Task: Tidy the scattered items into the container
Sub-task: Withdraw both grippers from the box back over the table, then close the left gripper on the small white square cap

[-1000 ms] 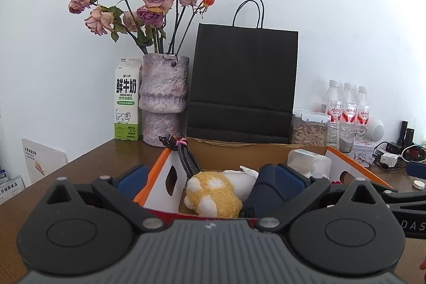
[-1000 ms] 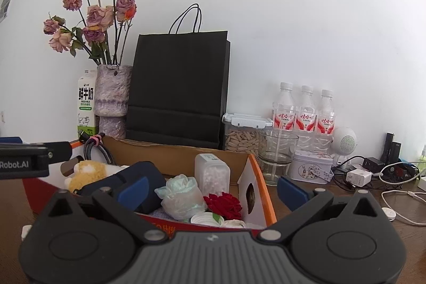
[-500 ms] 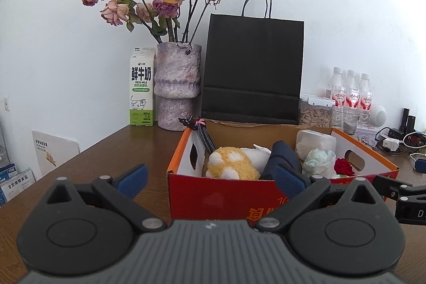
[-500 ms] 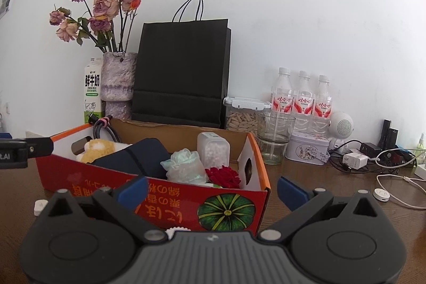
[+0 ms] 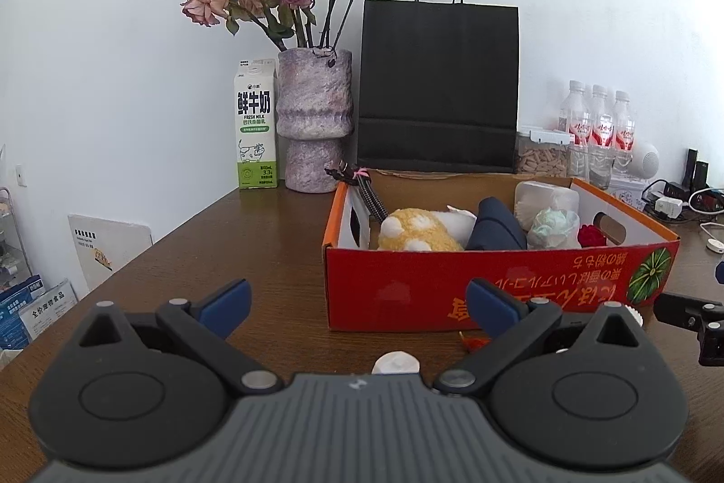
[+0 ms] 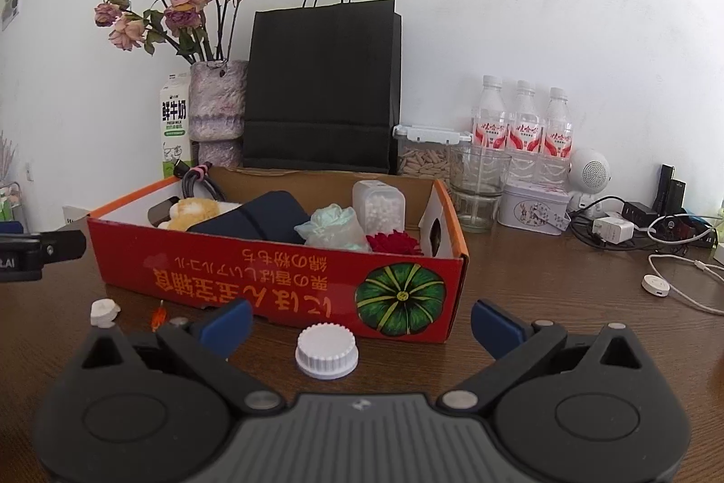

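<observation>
A red cardboard box (image 5: pixel 497 279) (image 6: pixel 280 279) with a pumpkin print stands on the wooden table. It holds a yellow plush toy (image 5: pixel 418 236), a dark blue pouch (image 6: pixel 267 218), a pale green bag (image 6: pixel 335 227), a white jar (image 6: pixel 380 204), a red rose (image 6: pixel 393 243) and a black cable (image 5: pixel 369 193). In front of it lie a white ribbed cap (image 6: pixel 326 351), a small white lump (image 6: pixel 103 311) (image 5: pixel 394 363) and a small orange-red scrap (image 6: pixel 158 315). My left gripper (image 5: pixel 357 299) and right gripper (image 6: pixel 362 320) are both open and empty, in front of the box.
Behind the box stand a milk carton (image 5: pixel 255 125), a vase of dried roses (image 5: pixel 314 121), a black paper bag (image 5: pixel 436 89), a snack jar (image 6: pixel 427 152), a glass (image 6: pixel 479 188), three water bottles (image 6: pixel 525 125), a tin (image 6: pixel 534 207), a white speaker and chargers with cables (image 6: pixel 669 229).
Both grippers have drawn back and down from above the box to in front of it. The box's front face and the small items on the table have come into view.
</observation>
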